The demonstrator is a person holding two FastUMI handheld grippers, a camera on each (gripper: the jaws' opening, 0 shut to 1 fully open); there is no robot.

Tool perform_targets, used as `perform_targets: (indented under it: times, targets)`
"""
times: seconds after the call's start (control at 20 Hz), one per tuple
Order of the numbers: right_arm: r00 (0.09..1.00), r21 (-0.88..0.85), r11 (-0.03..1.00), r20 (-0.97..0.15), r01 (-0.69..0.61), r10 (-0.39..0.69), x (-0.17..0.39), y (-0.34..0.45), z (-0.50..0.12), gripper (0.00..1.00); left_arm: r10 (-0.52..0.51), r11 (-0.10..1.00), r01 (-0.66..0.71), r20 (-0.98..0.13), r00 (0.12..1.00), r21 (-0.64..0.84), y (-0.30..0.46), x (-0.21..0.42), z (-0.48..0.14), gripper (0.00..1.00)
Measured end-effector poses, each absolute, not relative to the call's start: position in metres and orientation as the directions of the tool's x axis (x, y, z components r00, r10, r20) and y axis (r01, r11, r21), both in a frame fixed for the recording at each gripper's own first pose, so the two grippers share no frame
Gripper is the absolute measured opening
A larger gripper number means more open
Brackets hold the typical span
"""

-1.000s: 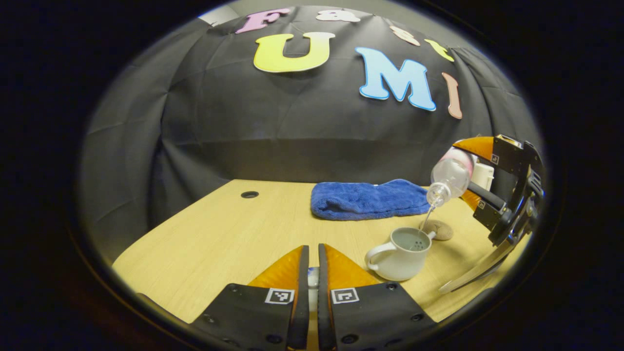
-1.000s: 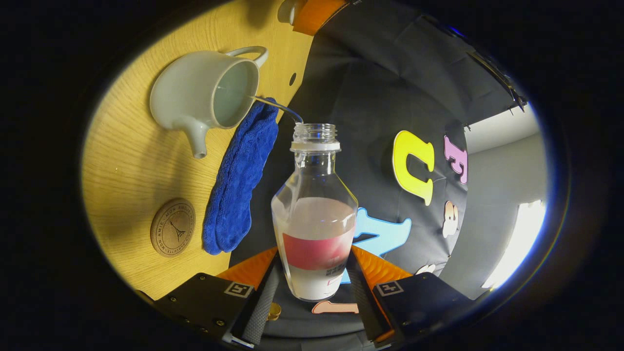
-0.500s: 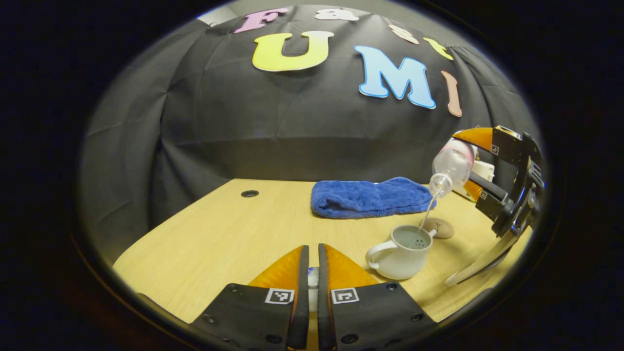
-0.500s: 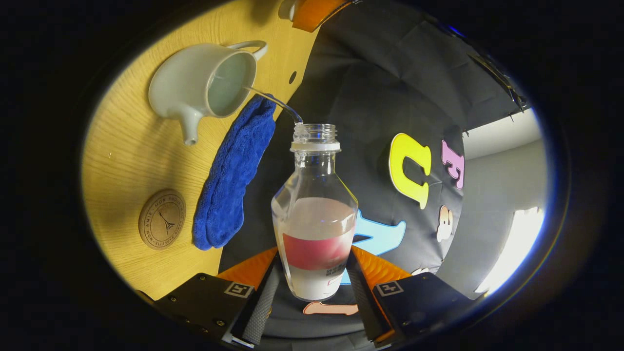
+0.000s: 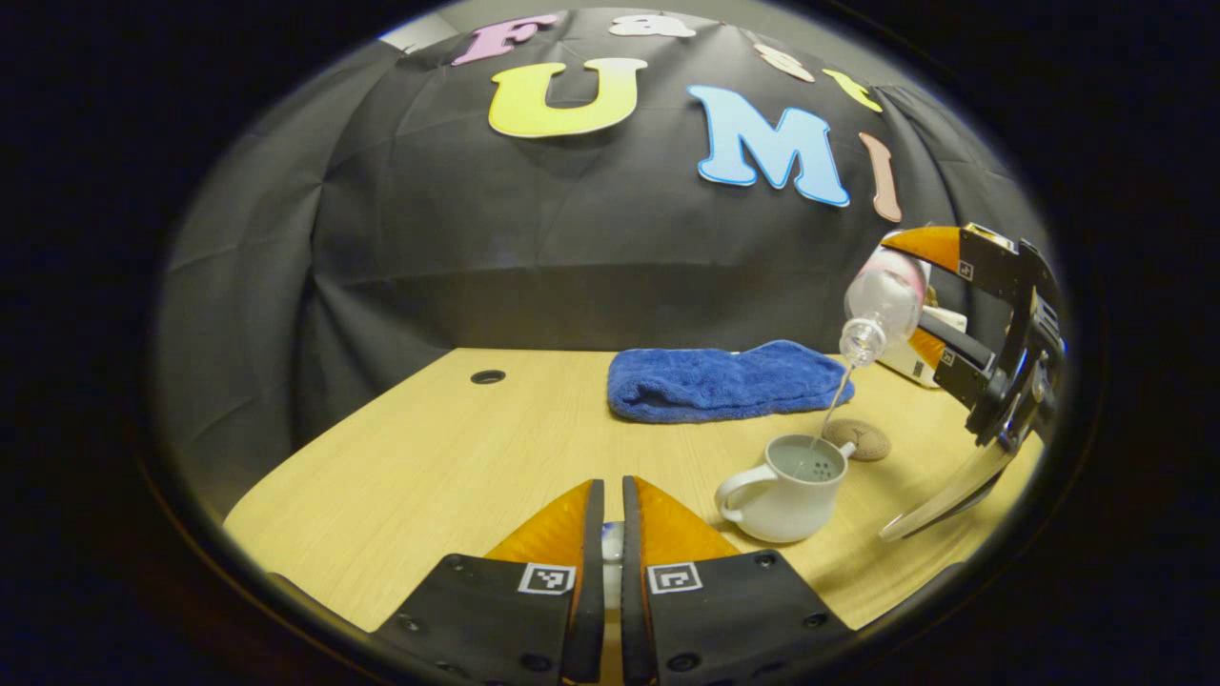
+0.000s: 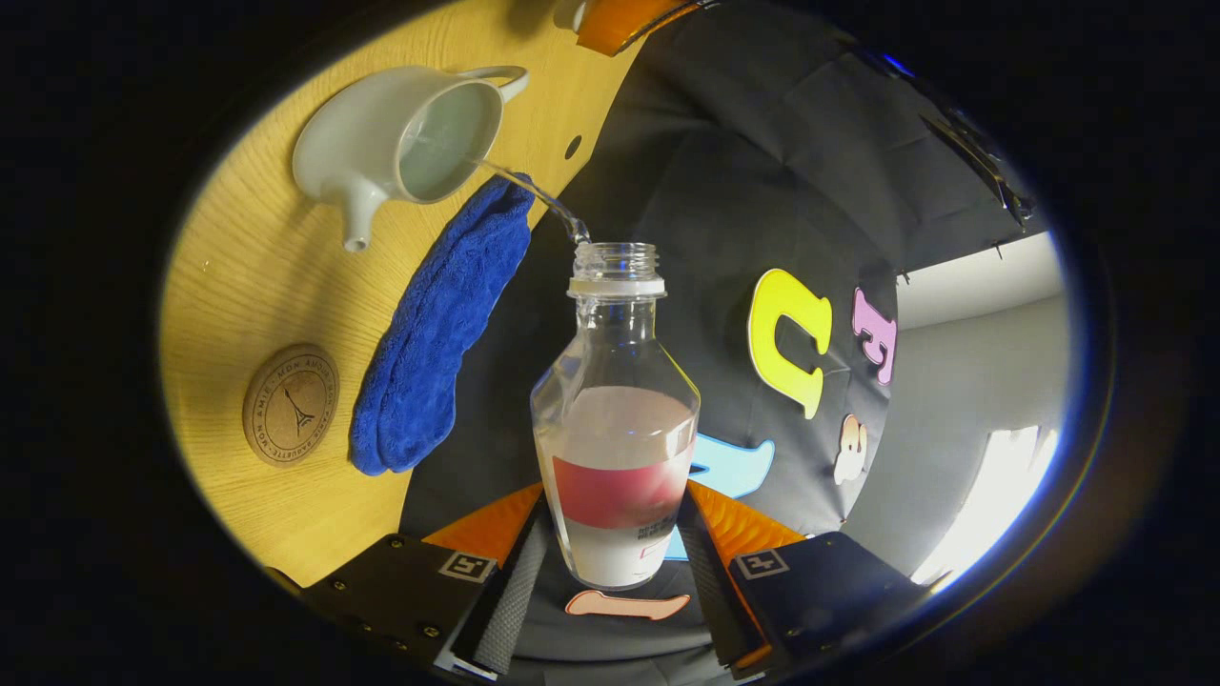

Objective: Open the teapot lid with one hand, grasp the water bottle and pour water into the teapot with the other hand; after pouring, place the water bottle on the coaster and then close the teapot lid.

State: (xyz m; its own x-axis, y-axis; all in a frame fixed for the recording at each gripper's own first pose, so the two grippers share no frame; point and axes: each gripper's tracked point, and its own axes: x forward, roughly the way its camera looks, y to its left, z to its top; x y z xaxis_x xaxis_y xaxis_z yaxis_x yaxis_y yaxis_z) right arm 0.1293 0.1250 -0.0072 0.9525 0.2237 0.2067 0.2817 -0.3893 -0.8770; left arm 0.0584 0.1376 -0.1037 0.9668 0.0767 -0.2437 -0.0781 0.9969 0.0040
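The bottle is gripped between both fingers of the right gripper and tipped over the open teapot on the table; a thin stream is seen falling into it. The lid (mostly hidden) is pinched in the clenched left gripper. The coaster lies just beyond the teapot, near a blue towel.
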Motion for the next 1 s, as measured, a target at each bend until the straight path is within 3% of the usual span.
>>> perform_targets:
  times: [1.0]
  targets:
    - [0.906, -0.745, -0.538, 0.215, 0.394, 0.365, 0.120, 0.152, -0.016, 0.76, 0.080, 0.997, -0.081, -0.253, 0.964, 0.005, 0.140, 0.059, -0.107, 0.14]
